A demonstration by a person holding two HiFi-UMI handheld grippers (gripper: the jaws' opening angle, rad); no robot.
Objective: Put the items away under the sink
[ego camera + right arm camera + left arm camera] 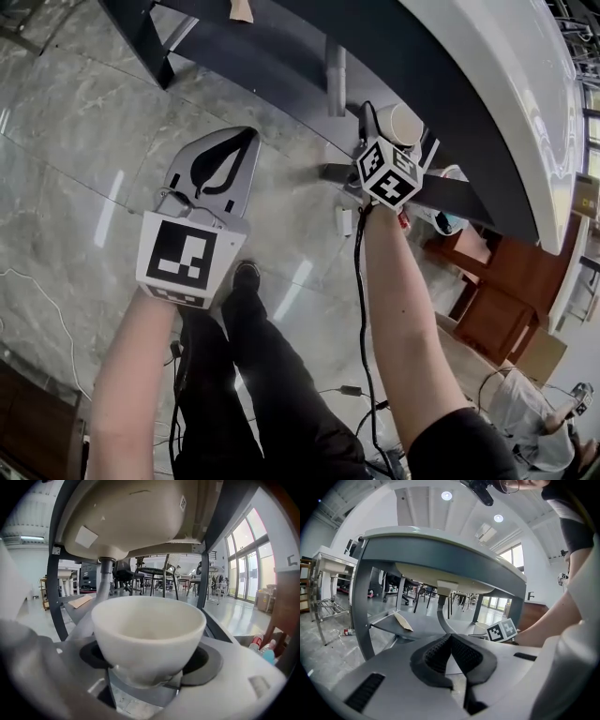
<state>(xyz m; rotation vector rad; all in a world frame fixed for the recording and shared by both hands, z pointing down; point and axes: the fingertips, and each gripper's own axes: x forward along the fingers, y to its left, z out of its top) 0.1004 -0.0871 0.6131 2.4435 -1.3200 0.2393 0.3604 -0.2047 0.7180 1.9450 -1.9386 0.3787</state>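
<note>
Head view: the right gripper (398, 141) reaches low beneath the sink (487, 84). It carries a white cup (405, 120) toward the dark worktop (253, 56) under the basin, near the drain pipe (336, 80). The arm is stretched down, probably because that worktop sits close to the floor (56, 141). The left gripper (234, 155) hangs well apart over the floor, out of the way. 1 card (241, 11) lies at the worktop's far end.

Left gripper view: the fingers (436, 656) are closed tip to tip with nothing between them, so this hand seems to take no part in the step. It points at the worktop, where the card lies flat.

Right gripper view: the fingers (211, 660) clamp the cup by its narrow foot, which keeps it upright with its mouth clear. The cup is empty. It sits under the basin beside the pipe. I judge it is not yet set down, though the placing looks near. 2 bottles (262, 648) show low at the right, past the sink's frame.
</note>
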